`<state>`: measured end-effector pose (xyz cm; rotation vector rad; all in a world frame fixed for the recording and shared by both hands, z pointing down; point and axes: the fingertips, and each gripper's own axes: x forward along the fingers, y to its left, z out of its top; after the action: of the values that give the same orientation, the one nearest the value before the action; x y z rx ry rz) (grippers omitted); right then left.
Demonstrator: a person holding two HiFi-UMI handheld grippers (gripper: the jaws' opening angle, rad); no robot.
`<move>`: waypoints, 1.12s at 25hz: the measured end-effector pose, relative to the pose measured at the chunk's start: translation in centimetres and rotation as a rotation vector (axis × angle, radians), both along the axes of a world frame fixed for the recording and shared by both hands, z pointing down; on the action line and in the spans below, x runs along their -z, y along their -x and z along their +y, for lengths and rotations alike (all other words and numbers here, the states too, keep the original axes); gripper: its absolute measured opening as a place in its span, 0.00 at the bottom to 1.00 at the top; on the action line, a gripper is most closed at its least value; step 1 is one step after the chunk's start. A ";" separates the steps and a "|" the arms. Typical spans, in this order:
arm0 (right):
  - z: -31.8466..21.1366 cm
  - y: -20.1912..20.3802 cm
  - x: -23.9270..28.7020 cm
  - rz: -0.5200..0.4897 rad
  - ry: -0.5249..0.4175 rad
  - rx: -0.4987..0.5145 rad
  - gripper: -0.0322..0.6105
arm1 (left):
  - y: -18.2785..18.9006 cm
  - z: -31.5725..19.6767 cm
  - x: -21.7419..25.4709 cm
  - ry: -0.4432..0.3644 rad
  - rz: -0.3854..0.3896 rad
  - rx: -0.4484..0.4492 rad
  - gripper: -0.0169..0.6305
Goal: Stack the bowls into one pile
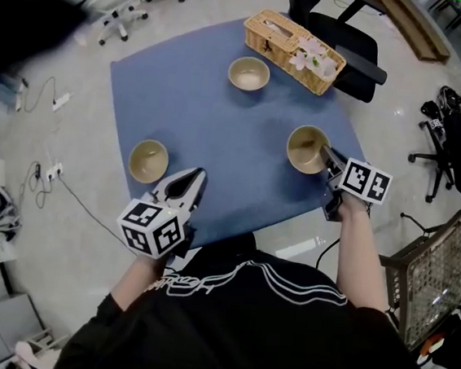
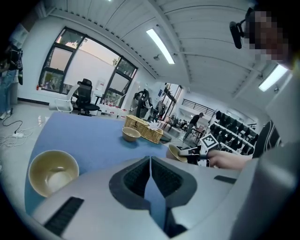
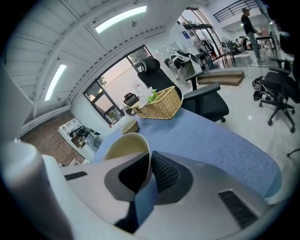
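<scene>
Our right claw [image 3: 149, 163] pinches the rim of the right bowl [image 1: 304, 146] at the table [image 1: 197, 111] edge, probably to lift it for stacking. Our left claw [image 2: 150, 164] is clenched empty beside the left bowl [image 1: 148, 160]; far bowl [image 1: 249, 73] untouched.

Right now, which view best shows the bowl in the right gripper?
Right gripper view: the bowl rim sits clamped between the right gripper jaws. Head view shows it whole, grip small; left gripper view, tiny and far.
</scene>
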<state>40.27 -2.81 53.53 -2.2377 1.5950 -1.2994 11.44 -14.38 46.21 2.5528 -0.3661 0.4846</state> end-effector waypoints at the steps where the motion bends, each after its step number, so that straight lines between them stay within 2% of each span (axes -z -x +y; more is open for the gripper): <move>1: -0.3 0.4 0.4 0.000 -0.006 0.011 0.12 | 0.4 0.0 0.3 -0.006 0.009 0.012 0.08; 11: -3.2 6.5 3.2 0.001 -0.066 0.141 0.12 | 5.9 1.4 1.0 -0.034 0.035 0.080 0.08; 20: -7.7 12.1 4.8 0.037 -0.059 0.260 0.12 | 11.3 -1.2 1.2 -0.012 0.002 0.174 0.08; 28: -12.0 18.1 5.6 0.014 -0.057 0.340 0.12 | 14.8 -4.0 2.0 0.007 -0.007 0.182 0.08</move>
<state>22.14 -14.84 47.90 -2.0081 2.0583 -1.2894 -3.35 -18.37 44.20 2.4815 -0.5921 0.4261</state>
